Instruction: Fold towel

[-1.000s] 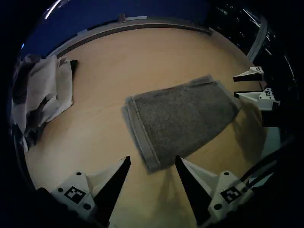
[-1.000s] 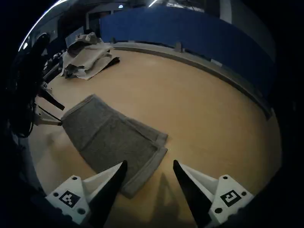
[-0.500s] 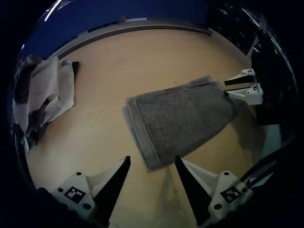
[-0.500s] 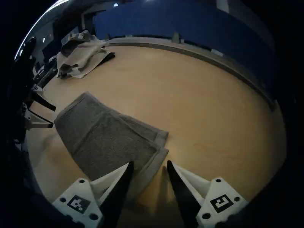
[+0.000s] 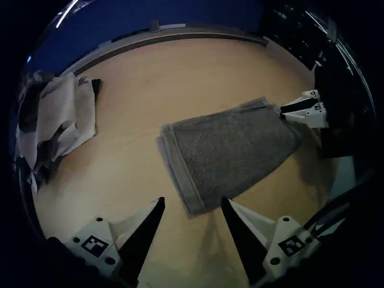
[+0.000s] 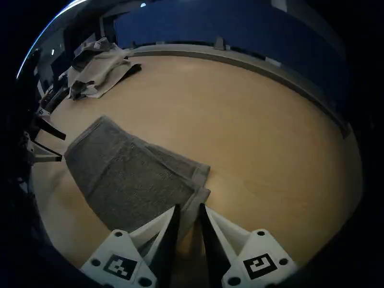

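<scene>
While the right gripper (image 6: 189, 208) seems to pinch the grey terry towel (image 6: 129, 177) at its six-o'clock hem, the shallow bite may drop layers. The left gripper (image 5: 192, 200) hangs open.

One grey towel (image 5: 230, 153), folded. One heap of pale cloths (image 5: 57, 120); can't count the pieces in it. Two grippers: left gripper (image 5: 192, 200) and right gripper (image 6: 189, 207), two jaws each, four in all. One wooden bench (image 5: 168, 72). One blue partition (image 6: 230, 29) along its far edge.

wooden table (image 5: 201, 72) | crumpled pale cloth pile (image 5: 60, 115) at far edge | blue partition (image 6: 230, 26) behind
</scene>
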